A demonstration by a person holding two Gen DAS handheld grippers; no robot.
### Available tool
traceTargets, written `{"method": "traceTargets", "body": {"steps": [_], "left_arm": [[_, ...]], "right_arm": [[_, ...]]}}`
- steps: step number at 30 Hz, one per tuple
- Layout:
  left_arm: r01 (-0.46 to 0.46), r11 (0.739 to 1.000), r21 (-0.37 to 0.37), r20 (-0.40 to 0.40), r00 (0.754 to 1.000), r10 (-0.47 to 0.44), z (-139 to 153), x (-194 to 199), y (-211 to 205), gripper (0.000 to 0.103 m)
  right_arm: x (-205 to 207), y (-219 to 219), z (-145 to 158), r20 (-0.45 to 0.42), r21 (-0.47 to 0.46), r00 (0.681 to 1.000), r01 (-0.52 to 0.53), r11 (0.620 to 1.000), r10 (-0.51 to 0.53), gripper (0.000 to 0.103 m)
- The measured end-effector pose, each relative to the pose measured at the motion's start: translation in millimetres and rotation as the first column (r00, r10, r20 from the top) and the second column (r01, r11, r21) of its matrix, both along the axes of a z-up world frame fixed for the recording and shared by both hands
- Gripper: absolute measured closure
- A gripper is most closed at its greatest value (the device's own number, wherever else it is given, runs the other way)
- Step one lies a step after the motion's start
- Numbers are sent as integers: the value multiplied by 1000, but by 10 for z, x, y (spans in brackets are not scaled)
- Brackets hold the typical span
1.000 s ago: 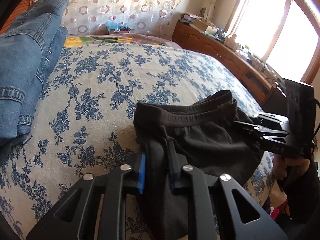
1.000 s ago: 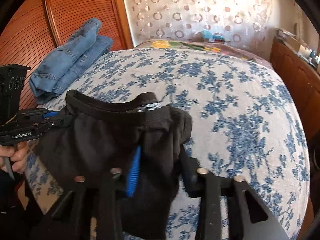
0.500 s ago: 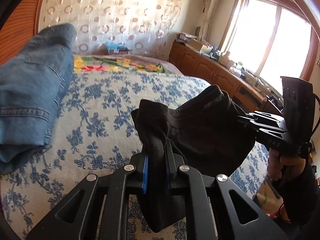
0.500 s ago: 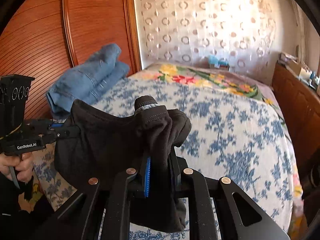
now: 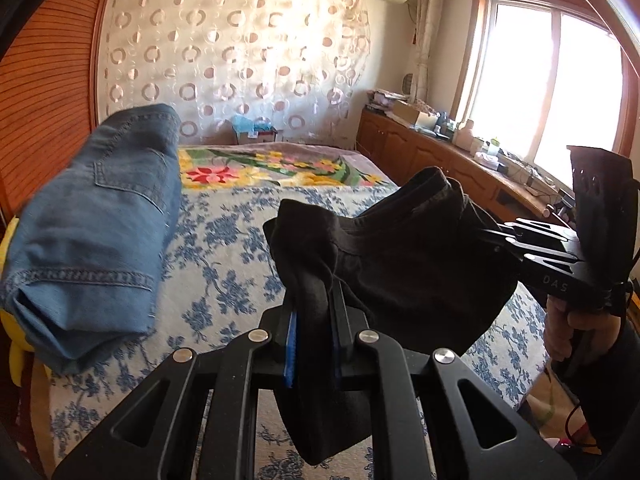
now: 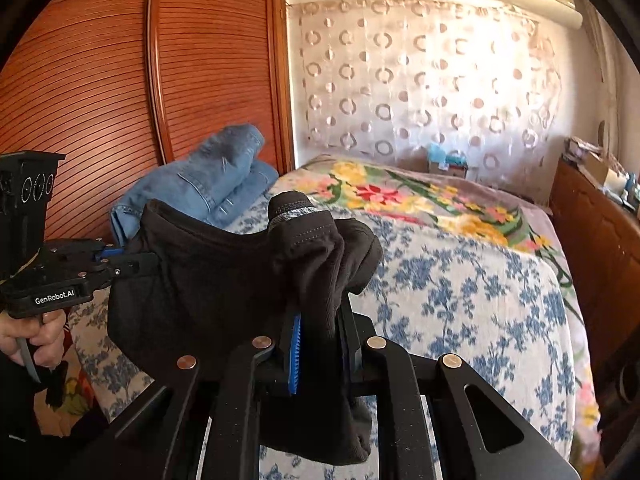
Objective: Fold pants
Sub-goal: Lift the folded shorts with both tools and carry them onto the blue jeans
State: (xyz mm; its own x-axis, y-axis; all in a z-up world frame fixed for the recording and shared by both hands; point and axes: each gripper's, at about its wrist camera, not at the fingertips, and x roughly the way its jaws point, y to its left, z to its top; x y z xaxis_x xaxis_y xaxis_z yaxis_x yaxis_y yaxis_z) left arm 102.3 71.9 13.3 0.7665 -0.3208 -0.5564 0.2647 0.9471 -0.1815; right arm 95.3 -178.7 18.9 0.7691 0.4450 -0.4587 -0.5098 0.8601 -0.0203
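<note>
Floral bedspread (image 5: 224, 240) — folded jeans (image 5: 92, 240) beside black pants (image 5: 420, 264)

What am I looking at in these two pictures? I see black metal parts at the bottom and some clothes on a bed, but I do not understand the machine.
There is no robot. A person holds a hand-held tool with two fingers in each hand, and each one carries a wide-angle camera looking forward along its fingers. One picture is from the left tool, the other from the right tool; each also shows the other tool off to the side, held in a hand. Both are shut on the same black pants, each pinching one end, so the cloth hangs between them above the bed. On its flowered cover lies a pair of folded blue jeans, near the wooden wall.
</note>
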Motion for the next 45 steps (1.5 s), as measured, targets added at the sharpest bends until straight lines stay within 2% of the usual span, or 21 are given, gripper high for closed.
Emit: {"method": "traceTargets", "body": {"steps": [8,14,23,27,35,42,45], "left_arm": [[-39,999,-6,17,999,39,58,80,210,89],[-62,998,-19,35,997,62,171,118,317,89],[-139,989,-49,90,986,143,445,243,668,89],[-203,978,-55,103,973,208,480,333,870,89],[-333,941,-62,84,938,337,357,528,1242,89],[-399,912,-90,55,913,405,229,600,1511,89],[-413,904,-108,58,905,421,260,558,1546,89]], "right_arm": [[230,93,67,16,14,999,-30,999,29,88],[395,218,119,33,-9,998,-57,998,57,88],[828,530,598,95,-56,986,-133,990,138,88],[1120,816,762,126,-94,973,-183,979,194,88],[1767,1362,800,125,-174,949,-267,948,290,88],[2197,1728,808,119,-237,927,-322,917,356,88],[2346,1895,802,120,-258,914,-347,902,386,88]]}}
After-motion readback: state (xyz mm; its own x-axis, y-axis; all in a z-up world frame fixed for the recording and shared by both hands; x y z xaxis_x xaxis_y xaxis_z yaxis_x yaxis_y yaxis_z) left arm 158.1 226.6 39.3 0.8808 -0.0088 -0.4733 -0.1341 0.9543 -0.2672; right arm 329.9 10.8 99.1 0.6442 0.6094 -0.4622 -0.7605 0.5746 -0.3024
